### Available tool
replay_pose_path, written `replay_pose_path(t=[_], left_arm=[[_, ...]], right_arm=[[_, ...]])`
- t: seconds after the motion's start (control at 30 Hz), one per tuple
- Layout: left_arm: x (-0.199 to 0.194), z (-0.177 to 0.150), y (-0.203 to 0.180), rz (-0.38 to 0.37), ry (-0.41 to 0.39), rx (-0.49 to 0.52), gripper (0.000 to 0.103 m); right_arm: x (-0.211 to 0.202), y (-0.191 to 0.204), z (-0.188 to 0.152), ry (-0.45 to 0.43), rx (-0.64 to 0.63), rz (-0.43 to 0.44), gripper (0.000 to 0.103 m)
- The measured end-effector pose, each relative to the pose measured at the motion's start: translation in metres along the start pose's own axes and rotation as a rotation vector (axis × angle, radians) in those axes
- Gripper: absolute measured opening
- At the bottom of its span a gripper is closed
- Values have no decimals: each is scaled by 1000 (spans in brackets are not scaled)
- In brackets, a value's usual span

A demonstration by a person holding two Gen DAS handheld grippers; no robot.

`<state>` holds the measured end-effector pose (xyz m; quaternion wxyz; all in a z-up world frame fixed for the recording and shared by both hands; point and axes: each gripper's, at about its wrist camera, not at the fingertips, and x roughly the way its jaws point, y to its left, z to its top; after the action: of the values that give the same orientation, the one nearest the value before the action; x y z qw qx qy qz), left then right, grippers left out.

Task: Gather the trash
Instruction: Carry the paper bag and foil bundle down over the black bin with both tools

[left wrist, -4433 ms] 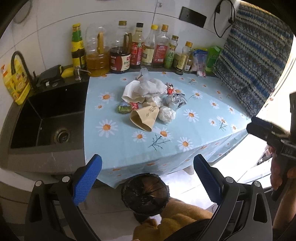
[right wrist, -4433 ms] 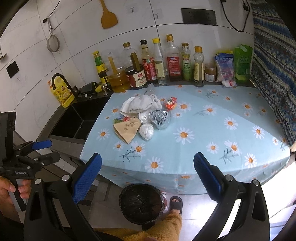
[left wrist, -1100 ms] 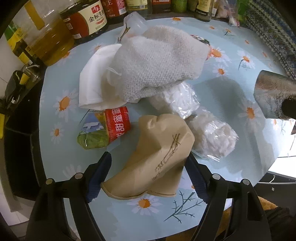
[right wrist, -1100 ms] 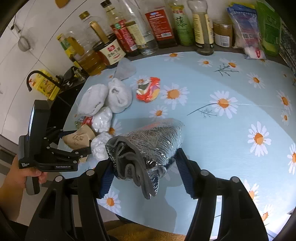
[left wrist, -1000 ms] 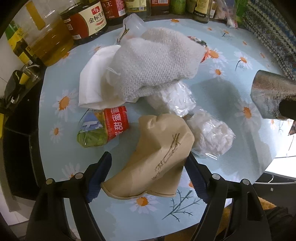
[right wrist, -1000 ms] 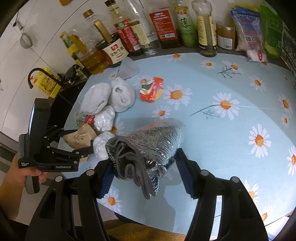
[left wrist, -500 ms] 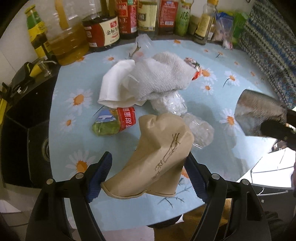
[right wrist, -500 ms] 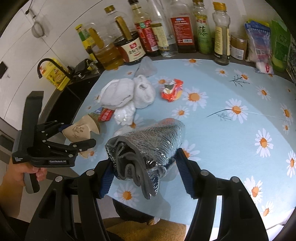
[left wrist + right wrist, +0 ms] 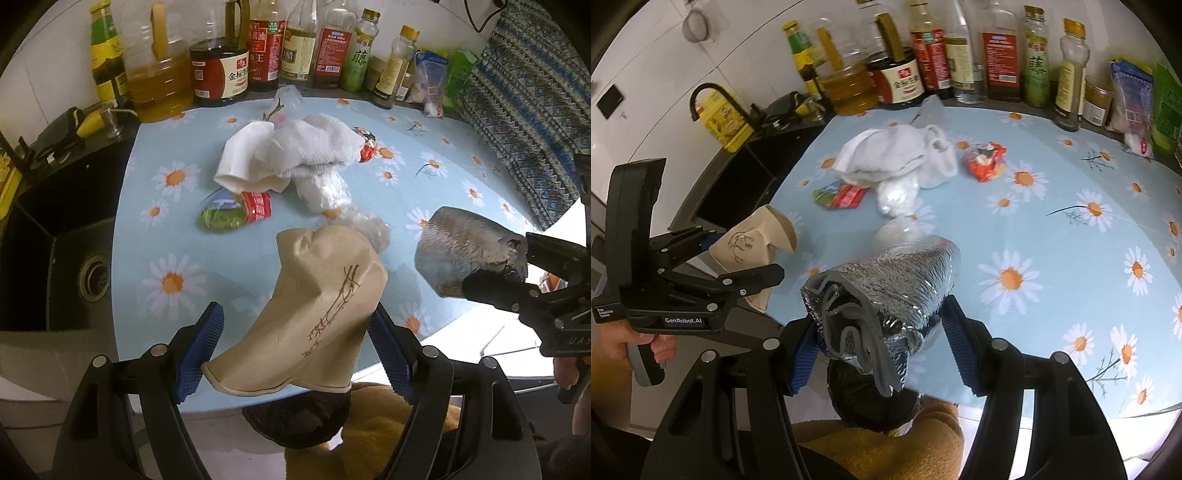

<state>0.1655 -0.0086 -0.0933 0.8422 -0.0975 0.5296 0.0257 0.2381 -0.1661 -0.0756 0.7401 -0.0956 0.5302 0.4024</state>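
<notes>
Left hand-held gripper (image 9: 293,343) grips the crushed paper cup (image 9: 317,314), right hand-held gripper (image 9: 877,323) clamps the foil pouch (image 9: 886,291); centre both over the black bin (image 9: 295,417) below the near counter (image 9: 177,258) edge before releasing. Both have drawn back from the pile since earlier

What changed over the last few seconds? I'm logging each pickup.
The left gripper closed on the crushed paper cup, the right gripper on the foil bag; both lifted them back toward the bin at the table edge. The towel, wrappers and bottles stayed put.
</notes>
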Motion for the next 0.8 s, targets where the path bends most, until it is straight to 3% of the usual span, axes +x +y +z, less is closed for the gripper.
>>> replay_pose_path(t=[0.43, 0.8], left_arm=[[-23, -50, 11, -54, -13, -26, 77], [-15, -96, 30, -87, 42, -86, 77]], right_arm=[[6, 48, -31, 29, -15, 13, 63], [29, 80, -71, 110, -19, 24, 63]])
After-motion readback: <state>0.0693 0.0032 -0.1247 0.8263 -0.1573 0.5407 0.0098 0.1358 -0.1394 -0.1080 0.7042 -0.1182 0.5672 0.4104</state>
